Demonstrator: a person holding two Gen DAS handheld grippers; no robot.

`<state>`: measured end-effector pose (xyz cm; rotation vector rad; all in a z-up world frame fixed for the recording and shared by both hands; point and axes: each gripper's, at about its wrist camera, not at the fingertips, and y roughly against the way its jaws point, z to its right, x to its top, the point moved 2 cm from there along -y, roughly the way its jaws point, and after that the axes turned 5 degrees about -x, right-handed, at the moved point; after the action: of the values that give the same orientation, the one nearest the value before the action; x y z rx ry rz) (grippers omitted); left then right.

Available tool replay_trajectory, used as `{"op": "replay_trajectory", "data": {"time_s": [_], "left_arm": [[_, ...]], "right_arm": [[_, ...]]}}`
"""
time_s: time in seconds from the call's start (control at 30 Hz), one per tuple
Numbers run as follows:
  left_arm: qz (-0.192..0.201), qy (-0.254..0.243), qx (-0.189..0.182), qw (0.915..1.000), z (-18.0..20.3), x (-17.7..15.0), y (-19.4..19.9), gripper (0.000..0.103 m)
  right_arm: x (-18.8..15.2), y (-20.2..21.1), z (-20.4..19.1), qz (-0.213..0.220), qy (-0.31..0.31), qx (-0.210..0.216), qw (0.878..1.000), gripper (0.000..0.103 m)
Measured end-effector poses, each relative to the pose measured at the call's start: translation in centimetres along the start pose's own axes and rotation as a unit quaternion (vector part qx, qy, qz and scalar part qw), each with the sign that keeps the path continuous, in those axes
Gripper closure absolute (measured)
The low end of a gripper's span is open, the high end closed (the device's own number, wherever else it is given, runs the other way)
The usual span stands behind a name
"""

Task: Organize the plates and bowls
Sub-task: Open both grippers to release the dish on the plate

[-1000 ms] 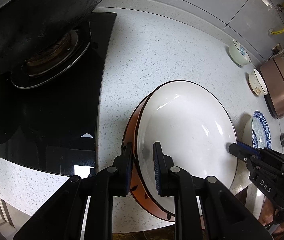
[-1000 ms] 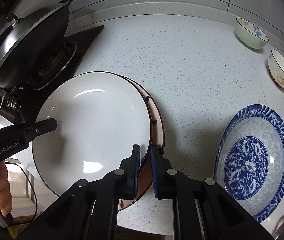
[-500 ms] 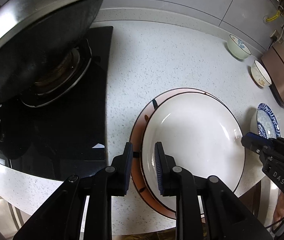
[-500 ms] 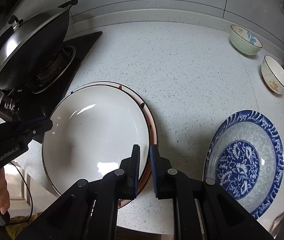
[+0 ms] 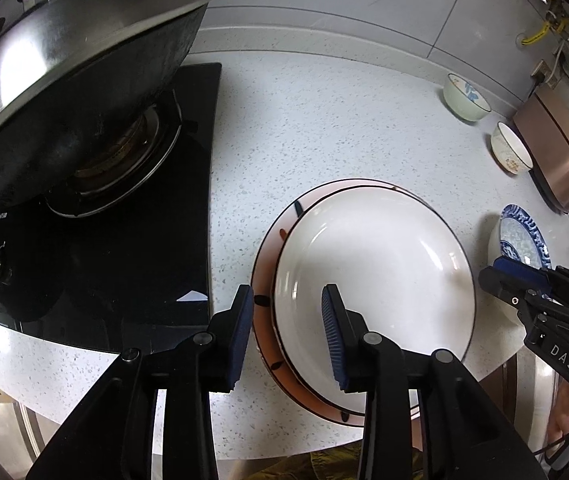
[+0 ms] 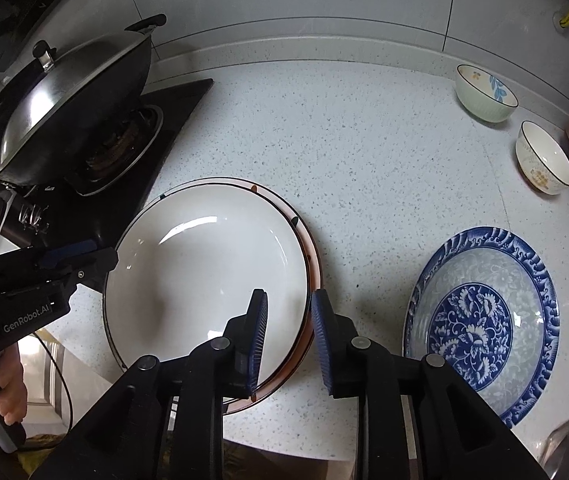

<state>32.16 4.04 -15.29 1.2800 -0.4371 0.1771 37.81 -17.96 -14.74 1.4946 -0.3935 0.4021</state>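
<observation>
Speckled countertop (image 6: 364, 168) bears round glossy white plate (image 6: 204, 272); both claws (image 5: 286, 328) (image 6: 288, 332) released, just opening.

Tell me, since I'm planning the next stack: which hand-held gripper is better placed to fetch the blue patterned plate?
Right, probably. The right hand-held gripper hangs open beside the blue patterned plate; the left hand-held gripper sits across the white plate.
</observation>
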Motion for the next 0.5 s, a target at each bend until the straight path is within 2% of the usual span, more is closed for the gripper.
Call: {"op": "replay_trajectory", "data": {"time_s": [0.07, 0.23, 0.3, 0.37, 0.5], "left_arm": [[0.005, -0.005, 0.0, 1.0, 0.4, 0.1, 0.4, 0.073], [0.009, -0.015, -0.001, 0.9998, 2.3, 0.8, 0.7, 0.073], [0.011, -0.022, -0.005, 0.9997, 3.5, 1.2, 0.7, 0.071], [0.013, -0.024, -0.008, 0.9996, 4.8, 1.6, 0.6, 0.064], [0.012, -0.033, -0.018, 0.9992, 7.7, 2.7, -0.1, 0.062]], "right_arm": [[0.0, 0.6, 0.0, 0.009, 0.002, -0.003, 1.0, 0.072], [-0.1, 2.0, 1.3, 0.027, 0.001, -0.001, 1.0, 0.071], [-0.3, 2.8, 2.3, 0.033, -0.002, -0.002, 0.999, 0.068], [-0.4, 3.5, 3.7, 0.04, -0.004, -0.008, 0.999, 0.066], [-0.5, 5.1, 7.0, 0.05, -0.016, -0.021, 0.998, 0.063]]}}
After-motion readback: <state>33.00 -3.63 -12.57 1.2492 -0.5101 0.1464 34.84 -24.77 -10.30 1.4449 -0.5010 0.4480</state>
